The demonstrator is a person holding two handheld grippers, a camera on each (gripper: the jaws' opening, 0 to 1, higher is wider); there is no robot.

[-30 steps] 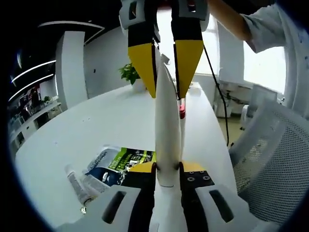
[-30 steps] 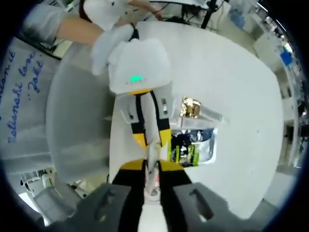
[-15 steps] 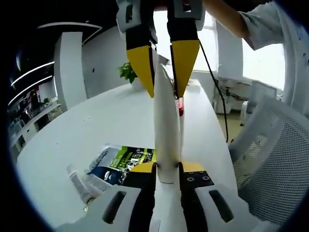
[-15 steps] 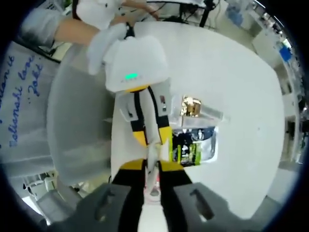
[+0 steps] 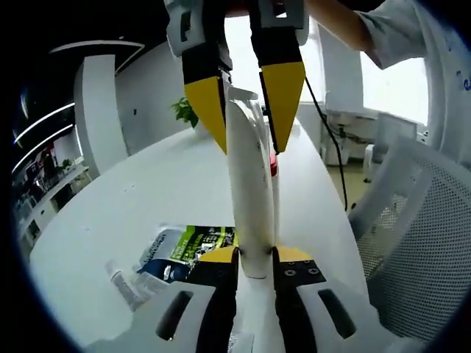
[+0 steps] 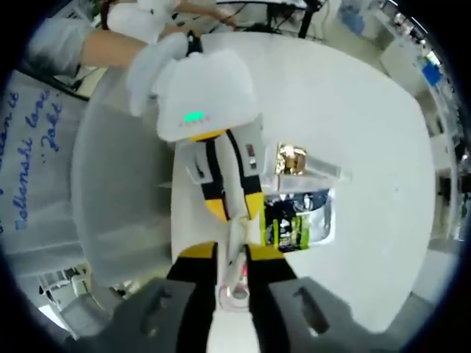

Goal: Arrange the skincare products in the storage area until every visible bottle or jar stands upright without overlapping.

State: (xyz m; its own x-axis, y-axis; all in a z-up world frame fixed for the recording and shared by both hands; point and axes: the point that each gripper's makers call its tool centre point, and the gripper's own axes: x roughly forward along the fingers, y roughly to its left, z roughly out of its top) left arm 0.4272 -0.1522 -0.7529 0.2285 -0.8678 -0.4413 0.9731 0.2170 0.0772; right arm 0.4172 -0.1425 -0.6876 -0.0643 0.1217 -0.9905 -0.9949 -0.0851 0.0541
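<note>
Little has shifted: both tools stay clamped on opposite ends of the white tube [image 5: 246, 184], right tool [image 5: 243, 118] tilting slightly. Left tool [image 5: 254, 257] grips its base, held above the worktop [image 5: 147, 184]; upright placement still pending, sachets [image 5: 188, 246] lying flat below.

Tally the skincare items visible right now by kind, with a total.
White tube held between both claws: 1
Small tubes lying on the table: 2
Green and blue sachet lying flat: 1
Gold-topped item beside the sachet: 1
Total: 5
</note>
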